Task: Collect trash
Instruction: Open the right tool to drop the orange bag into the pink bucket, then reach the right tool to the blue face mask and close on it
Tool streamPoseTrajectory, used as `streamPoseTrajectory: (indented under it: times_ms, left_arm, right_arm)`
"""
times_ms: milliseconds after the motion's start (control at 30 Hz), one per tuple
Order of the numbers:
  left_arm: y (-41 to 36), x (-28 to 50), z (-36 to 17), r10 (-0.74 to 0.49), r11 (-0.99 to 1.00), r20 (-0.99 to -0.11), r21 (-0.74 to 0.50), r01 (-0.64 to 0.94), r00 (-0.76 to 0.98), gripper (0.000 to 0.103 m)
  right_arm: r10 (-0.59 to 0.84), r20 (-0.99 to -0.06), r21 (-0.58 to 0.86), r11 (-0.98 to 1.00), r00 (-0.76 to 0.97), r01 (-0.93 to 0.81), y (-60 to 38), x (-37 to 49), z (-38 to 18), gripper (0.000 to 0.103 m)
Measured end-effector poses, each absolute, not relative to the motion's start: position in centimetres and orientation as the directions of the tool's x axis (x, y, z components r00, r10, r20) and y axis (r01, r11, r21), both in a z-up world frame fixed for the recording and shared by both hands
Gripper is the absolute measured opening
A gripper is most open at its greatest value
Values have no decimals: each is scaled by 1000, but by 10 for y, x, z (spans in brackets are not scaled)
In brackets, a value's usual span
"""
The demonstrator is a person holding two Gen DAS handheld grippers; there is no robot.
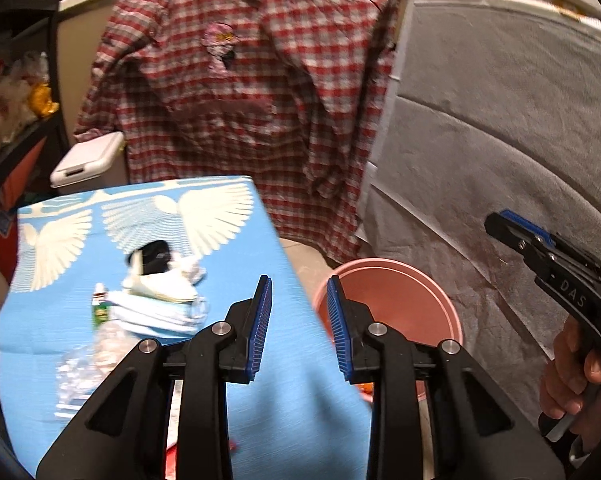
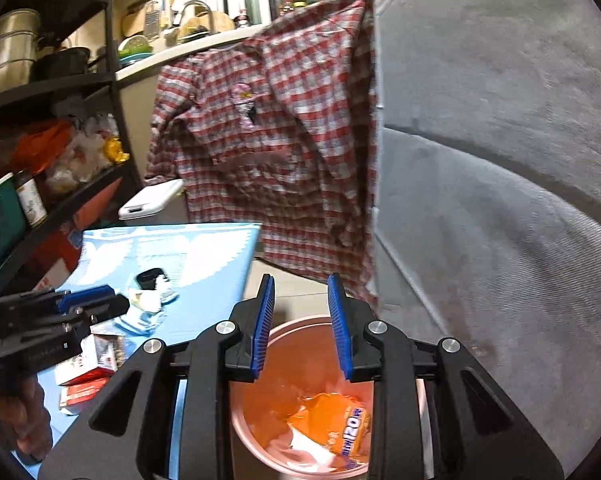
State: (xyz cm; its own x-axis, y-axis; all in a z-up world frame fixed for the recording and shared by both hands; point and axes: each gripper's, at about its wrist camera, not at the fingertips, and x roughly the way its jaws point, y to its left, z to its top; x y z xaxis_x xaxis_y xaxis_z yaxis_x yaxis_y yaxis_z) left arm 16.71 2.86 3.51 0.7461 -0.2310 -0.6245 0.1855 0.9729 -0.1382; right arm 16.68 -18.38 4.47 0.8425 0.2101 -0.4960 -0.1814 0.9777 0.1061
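My left gripper point(image 1: 298, 280) stands open with nothing between its blue pads, over the right edge of a table under a blue cloth point(image 1: 292, 400). On the cloth lie a white crumpled piece with a black cap point(image 1: 152, 264), a folded white and blue piece point(image 1: 156, 312), a small green bottle point(image 1: 98, 308) and clear crinkled plastic point(image 1: 88, 364). My right gripper point(image 2: 300, 278) is open and empty above a pink bin point(image 2: 296, 328) that holds an orange wrapper point(image 2: 332, 416). Red and white cartons point(image 2: 92, 364) lie on the cloth near the left gripper point(image 2: 112, 300).
A red checked shirt point(image 1: 240, 92) hangs behind the table and bin. A grey padded panel point(image 1: 500, 120) fills the right side. Black shelves point(image 2: 60, 80) with pots and bags stand at the left. A white lidded box point(image 1: 88, 160) sits behind the table. A hand point(image 1: 572, 380) holds the right gripper point(image 1: 500, 222).
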Motion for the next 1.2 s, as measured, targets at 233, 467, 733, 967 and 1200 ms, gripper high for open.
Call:
streamPoseTrajectory:
  times_ms: [233, 467, 733, 967, 1200]
  left_arm:
    - [91, 152, 45, -175, 983, -603, -148, 107, 779, 28]
    - [156, 142, 45, -110, 985, -597, -171, 8, 794, 26]
    - [209, 142, 31, -60, 979, -630, -187, -76, 774, 22]
    - [236, 147, 12, -58, 977, -664, -190, -94, 745, 22]
    - [253, 156, -17, -67, 979, -711, -183, -91, 700, 22]
  right_arm:
    - [293, -491, 141, 956, 820, -258, -152, 158, 48, 28]
    - [394, -493, 166, 918, 775, -361, -107, 156, 48, 11]
    - [466, -517, 198, 881, 718, -429, -62, 166, 32, 10]
    - [498, -554, 201, 857, 667, -474, -27, 189, 10, 10]
    - [520, -598, 203, 835, 610, -512, -2, 212, -14, 11]
